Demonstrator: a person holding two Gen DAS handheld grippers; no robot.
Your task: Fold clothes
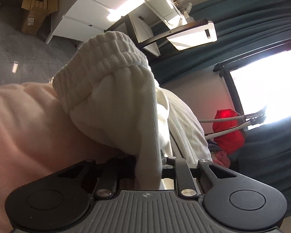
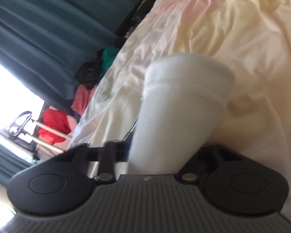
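My left fingers (image 1: pixel 148 163) pinch white knit garment (image 1: pixel 114 89); ribbed cuff bunched above pink cloth (image 1: pixel 23 116). My right fingers (image 2: pixel 153 155) clamp same white knit (image 2: pixel 184 101) over cream bedsheet (image 2: pixel 242 38). Risk: thin bite slips, cuff flops, fold skews; right view blurred.

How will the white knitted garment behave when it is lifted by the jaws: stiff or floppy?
Probably floppy: the white knitted garment droops and bunches in soft folds where the left gripper holds it. Likely light, since the part at the right gripper hangs from one narrow pinch. The ribbed knit looks grippy, so slipping seems unlikely.
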